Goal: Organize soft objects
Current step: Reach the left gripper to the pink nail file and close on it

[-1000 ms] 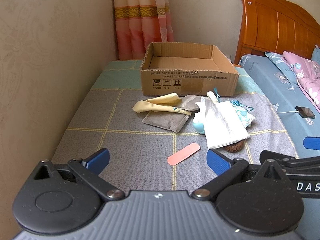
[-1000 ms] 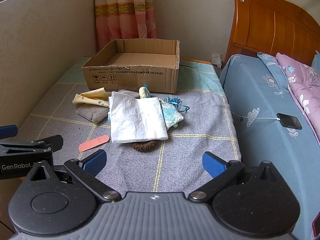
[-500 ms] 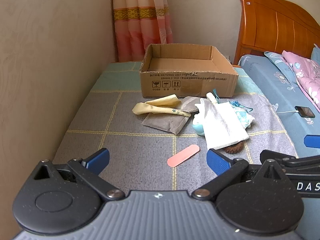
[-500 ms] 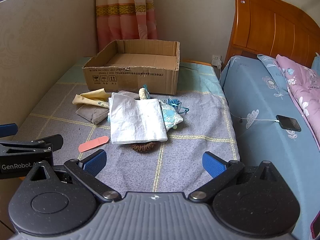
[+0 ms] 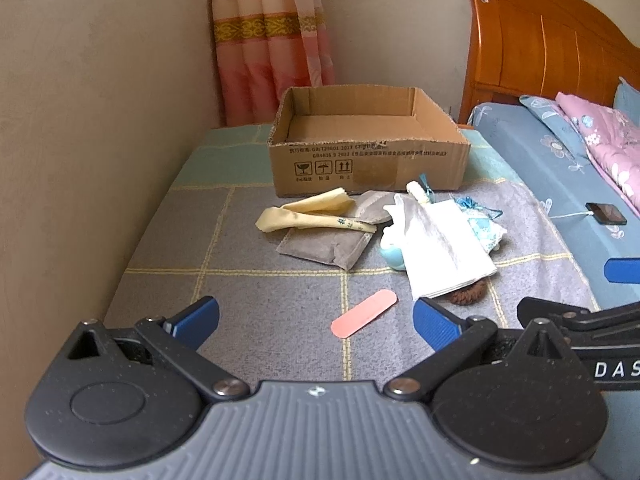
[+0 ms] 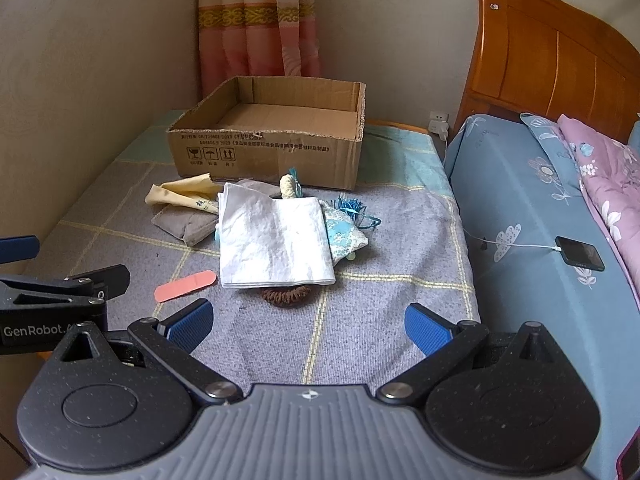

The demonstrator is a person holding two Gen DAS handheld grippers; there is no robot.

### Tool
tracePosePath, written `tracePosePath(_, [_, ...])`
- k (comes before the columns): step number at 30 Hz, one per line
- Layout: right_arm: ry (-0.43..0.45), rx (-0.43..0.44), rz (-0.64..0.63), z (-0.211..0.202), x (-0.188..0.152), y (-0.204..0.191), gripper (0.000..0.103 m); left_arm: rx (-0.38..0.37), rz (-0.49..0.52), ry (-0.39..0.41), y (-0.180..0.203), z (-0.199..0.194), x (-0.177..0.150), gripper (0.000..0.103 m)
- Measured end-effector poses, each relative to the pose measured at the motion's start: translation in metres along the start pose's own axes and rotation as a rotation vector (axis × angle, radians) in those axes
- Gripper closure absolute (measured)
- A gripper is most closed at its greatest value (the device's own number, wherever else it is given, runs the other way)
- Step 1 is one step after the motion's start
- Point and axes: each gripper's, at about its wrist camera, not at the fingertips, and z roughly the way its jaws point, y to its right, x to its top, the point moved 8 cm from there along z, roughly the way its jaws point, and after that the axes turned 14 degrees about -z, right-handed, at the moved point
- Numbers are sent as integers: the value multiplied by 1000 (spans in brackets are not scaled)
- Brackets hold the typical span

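Cloths (image 6: pixel 276 240) lie heaped on the mat (image 6: pixel 380 320) before the empty box (image 6: pixel 272 152); they are light and limp, so pinch a free edge. Both grippers, left (image 5: pixel 316 316) and right (image 6: pixel 308 320), gape wide, holding nothing.

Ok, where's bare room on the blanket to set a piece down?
Free: between the pink strip and the wall; also right of the white cloth toward the bed. The cardboard box looks empty. Crowded: the pile just before the box.
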Motion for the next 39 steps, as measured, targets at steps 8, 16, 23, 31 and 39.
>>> tracePosePath(8, [-12, 16, -13, 13, -3, -1, 0, -40, 42, -19, 3, 13, -5, 0])
tracePosePath(16, [-43, 27, -30, 37, -13, 2, 0, -46, 67, -126, 3, 45, -26, 0])
tracePosePath(23, [-103, 40, -31, 65, -30, 6, 0, -52, 81, -204, 2, 71, -39, 0])
tracePosePath(31, [-117, 69, -33, 83, -36, 5, 0, -75, 67, -248, 2, 89, -45, 0])
tracePosePath(39, [-80, 99, -54, 89, -35, 4, 0, -116, 118, -232, 0, 91, -43, 0])
